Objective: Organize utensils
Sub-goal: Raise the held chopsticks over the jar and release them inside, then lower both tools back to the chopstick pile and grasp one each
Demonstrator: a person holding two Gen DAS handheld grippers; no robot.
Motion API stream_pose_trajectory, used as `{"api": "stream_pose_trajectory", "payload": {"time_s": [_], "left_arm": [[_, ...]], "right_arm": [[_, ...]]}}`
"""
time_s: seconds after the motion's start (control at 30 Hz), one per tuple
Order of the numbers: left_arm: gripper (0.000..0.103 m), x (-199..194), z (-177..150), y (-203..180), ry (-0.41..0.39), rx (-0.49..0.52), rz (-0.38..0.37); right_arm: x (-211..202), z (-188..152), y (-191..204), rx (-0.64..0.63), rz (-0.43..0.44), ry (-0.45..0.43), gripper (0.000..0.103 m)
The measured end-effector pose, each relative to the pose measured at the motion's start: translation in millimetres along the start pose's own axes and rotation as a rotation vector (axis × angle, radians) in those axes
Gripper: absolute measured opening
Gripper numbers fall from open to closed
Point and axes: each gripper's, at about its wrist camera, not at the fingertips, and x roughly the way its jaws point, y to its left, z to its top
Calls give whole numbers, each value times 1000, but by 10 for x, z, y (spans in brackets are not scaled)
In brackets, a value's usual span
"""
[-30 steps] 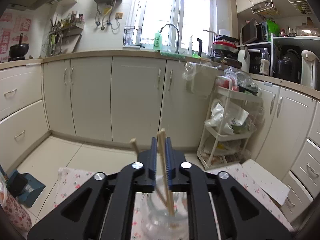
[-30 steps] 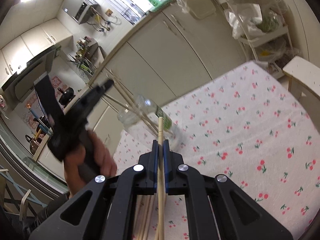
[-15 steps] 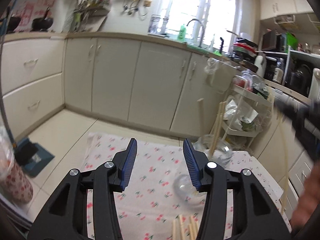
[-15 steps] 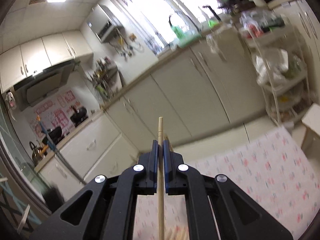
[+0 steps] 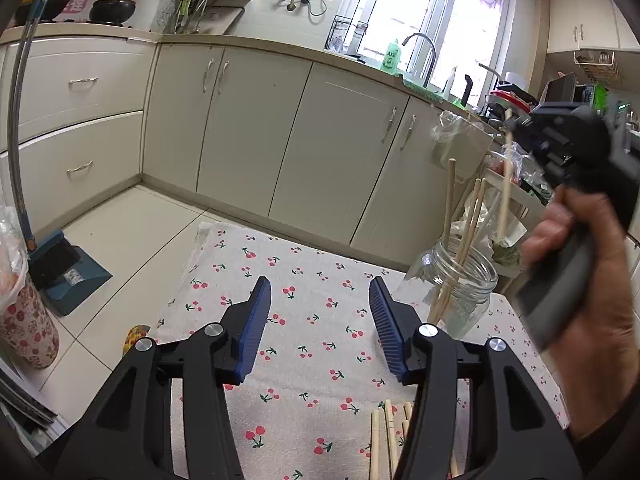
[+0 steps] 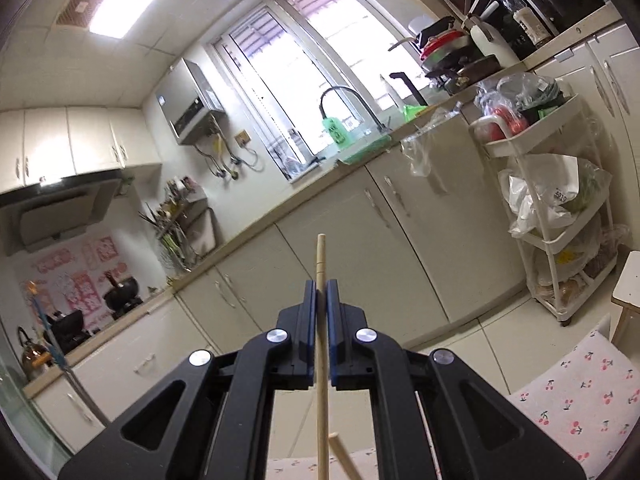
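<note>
The left gripper hangs over the cloth, jaws just widened, empty — the right gripper pinches a pale chopstick upright.

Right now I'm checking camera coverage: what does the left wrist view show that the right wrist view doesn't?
Only the left wrist view shows the jar with chopsticks standing in it, the loose chopsticks lying on the cloth, and the left gripper, whose jaws have just been opening with nothing between them. Only the right wrist view shows the right gripper's jaws close up, shut on one chopstick. Both show the cherry cloth, that gripper and its chopstick.
</note>
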Motion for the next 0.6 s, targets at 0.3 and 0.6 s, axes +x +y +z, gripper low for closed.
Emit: {"api": "stream_pose_trajectory", "payload": {"time_s": [0.3,0.6], "left_arm": [[53,64,-21,33,32,-9,-3],[58,61,-122,-80,136,40,6]], "right_arm": [[-57,-359,34,-106,-3,89,6],[-294,-552,-36,-180,19,223,6]]}}
